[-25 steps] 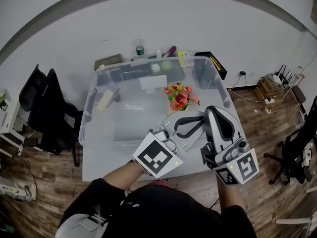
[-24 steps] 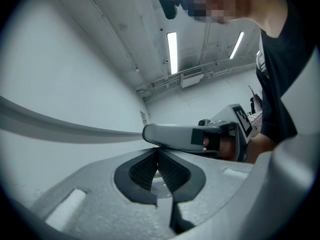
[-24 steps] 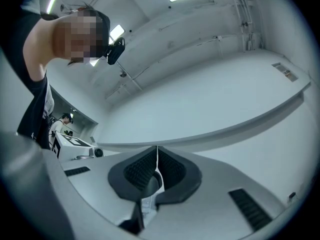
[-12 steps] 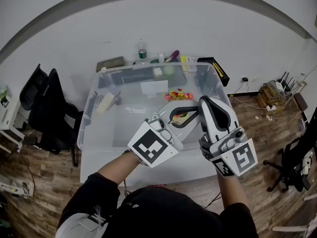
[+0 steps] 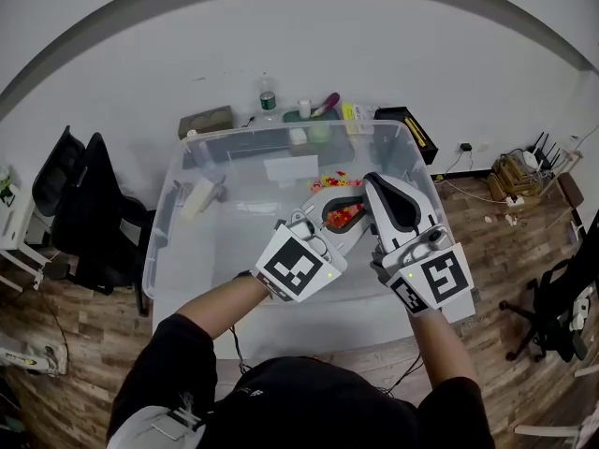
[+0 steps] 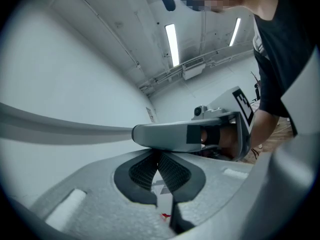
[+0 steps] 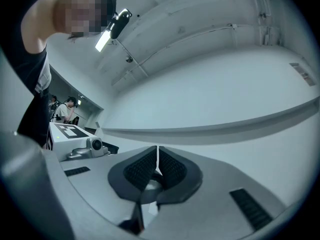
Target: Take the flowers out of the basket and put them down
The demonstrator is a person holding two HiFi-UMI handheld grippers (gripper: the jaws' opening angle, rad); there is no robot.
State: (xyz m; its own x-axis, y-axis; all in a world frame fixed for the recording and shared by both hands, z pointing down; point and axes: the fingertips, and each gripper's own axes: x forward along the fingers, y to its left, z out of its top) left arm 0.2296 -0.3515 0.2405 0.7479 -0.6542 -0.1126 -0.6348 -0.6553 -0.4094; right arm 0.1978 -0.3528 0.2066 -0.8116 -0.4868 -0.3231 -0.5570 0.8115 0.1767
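- The big clear bin (image 5: 178, 223) takes up most of the white table (image 5: 187, 321). Its tall walls go all the way round. The left and middle of the bin floor are mostly bare, so there is lots of room there.
- The table only shows as a thin strip at the near edge. A black chair (image 5: 84, 204) stands just beside its left end, on the wood floor (image 5: 487, 223).
- The right tongs (image 7: 157, 159) are pinched tight together, with nothing to see between them. They reach over the near wall into the right part of the bin. In the right gripper view the bin rim runs across as a grey band just past the tips.
- The left tongs (image 6: 159, 156) are pinched tight too, and nothing shows between them. The right tongs lie sideways just in front of their tips and block the way ahead.
- The flowers (image 5: 344, 215) are small red, orange and yellow blooms in a bunch. They sit in the far right part of the bin, close under both tongs. The tongs cover most of the bunch, and what it stands in is hidden.
- A tiny red speck (image 6: 163, 215) shows under the left tongs. It is too small to tell what it is.
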